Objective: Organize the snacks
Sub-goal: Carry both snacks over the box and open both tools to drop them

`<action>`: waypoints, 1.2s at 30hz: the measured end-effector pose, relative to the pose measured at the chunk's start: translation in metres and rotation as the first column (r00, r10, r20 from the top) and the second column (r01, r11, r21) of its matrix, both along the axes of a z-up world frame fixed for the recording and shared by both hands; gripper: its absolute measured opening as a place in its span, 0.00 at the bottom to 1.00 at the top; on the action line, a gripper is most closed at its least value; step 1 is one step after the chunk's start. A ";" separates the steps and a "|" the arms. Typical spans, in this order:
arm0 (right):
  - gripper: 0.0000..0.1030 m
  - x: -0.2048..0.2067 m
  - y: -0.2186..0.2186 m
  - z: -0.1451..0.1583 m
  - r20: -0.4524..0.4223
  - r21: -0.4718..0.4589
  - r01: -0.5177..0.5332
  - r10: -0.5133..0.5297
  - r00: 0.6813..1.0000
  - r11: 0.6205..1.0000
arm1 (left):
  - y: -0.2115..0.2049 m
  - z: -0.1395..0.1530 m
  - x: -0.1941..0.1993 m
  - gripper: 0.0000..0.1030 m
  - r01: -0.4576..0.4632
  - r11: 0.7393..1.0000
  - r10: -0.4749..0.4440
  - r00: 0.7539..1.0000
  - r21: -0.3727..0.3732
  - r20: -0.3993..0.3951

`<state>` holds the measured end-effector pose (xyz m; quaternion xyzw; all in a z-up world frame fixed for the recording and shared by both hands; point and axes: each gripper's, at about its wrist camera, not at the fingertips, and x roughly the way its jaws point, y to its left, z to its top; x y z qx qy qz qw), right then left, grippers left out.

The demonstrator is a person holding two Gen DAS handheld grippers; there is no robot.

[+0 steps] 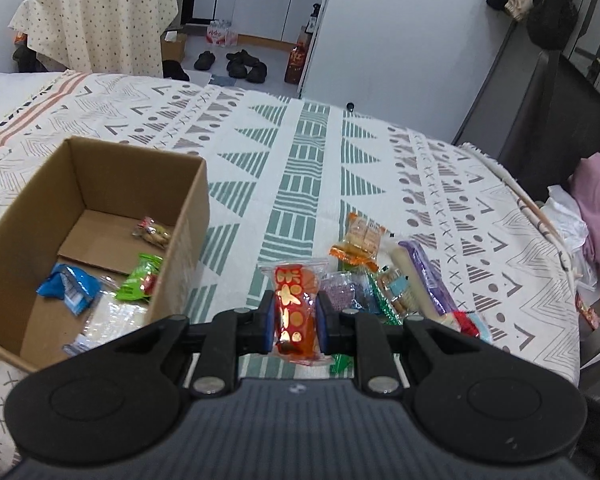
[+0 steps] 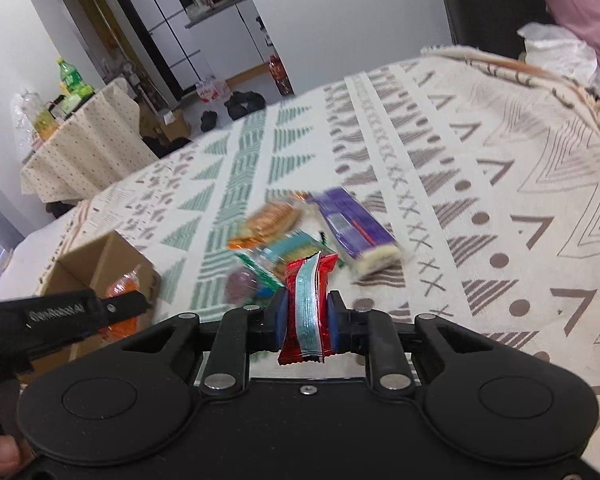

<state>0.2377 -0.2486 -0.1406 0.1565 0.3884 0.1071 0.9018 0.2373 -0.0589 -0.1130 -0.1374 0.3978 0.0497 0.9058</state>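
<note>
My left gripper (image 1: 294,314) is shut on an orange-red snack packet with gold print (image 1: 294,308), held above the bed just right of the open cardboard box (image 1: 100,168). The box holds a blue packet (image 1: 70,286), a green packet (image 1: 140,278) and a small clear packet (image 1: 152,232). My right gripper (image 2: 308,314) is shut on a red and teal snack packet (image 2: 308,304), above the pile of loose snacks (image 2: 284,236). The pile (image 1: 380,276) includes an orange cracker pack (image 1: 360,238) and a purple wafer pack (image 2: 352,224).
The patterned bedspread (image 1: 308,152) covers the bed. A dark headboard (image 1: 548,120) and pink pillow (image 1: 596,200) are at the right. A cloth-covered side table (image 1: 96,12) and shoes (image 1: 240,64) stand beyond the bed. The left gripper shows in the right wrist view (image 2: 80,312) beside the box (image 2: 100,264).
</note>
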 end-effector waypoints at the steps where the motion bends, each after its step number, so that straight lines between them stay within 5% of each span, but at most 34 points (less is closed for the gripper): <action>1: 0.20 -0.002 0.002 0.006 0.012 0.001 0.001 -0.001 1.000 1.000 | 0.002 0.003 -0.002 0.19 -0.001 1.000 0.001 1.000 -0.004 0.005; 12: 0.20 -0.023 0.027 0.052 0.106 0.018 -0.018 0.016 0.994 1.000 | 0.033 0.035 -0.025 0.19 -0.086 0.993 0.092 0.993 -0.074 0.076; 25: 0.20 -0.035 0.077 0.072 0.145 0.015 -0.052 0.049 0.988 0.999 | 0.090 0.041 -0.045 0.19 -0.183 0.968 0.201 0.975 -0.173 0.095; 36: 0.20 -0.036 0.129 0.082 0.166 -0.013 -0.100 0.101 0.981 0.995 | 0.142 0.039 -0.053 0.19 -0.273 0.921 0.307 0.948 -0.279 0.086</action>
